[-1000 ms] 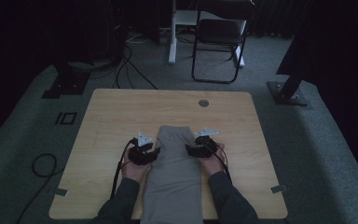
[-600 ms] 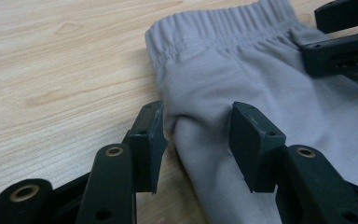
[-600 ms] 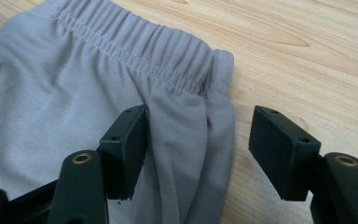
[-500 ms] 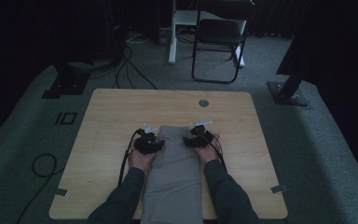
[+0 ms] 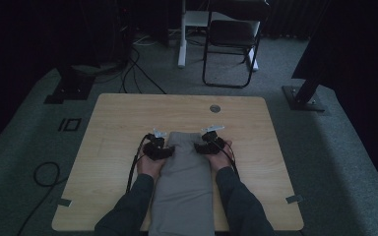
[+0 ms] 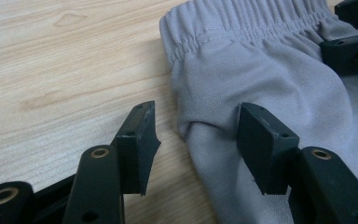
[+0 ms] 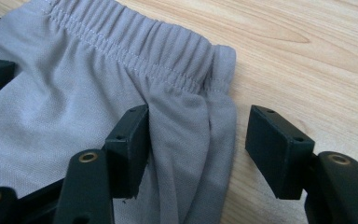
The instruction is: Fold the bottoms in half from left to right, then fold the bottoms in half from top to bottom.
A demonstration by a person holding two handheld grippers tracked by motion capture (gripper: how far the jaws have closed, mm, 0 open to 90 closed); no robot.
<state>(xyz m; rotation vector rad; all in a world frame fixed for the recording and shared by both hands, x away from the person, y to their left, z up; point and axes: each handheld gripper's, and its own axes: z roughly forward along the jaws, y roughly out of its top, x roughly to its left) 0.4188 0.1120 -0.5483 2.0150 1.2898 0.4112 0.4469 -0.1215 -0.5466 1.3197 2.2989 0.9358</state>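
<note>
Laid lengthwise down the middle of the pale wooden table (image 5: 118, 128): grey soft-knit trousers with a gathered elastic waistband (image 5: 184, 167), waistband farthest from the person. Straddling each side fold below the waistband, released: left claw (image 6: 193, 140), right claw (image 7: 198, 149). Likely light, limp, prone to bunching; best pinched at those doubled edges.

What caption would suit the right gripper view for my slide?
Open right tool straddling the side edge of grey trousers just below the elastic waistband, on a wooden table.
</note>
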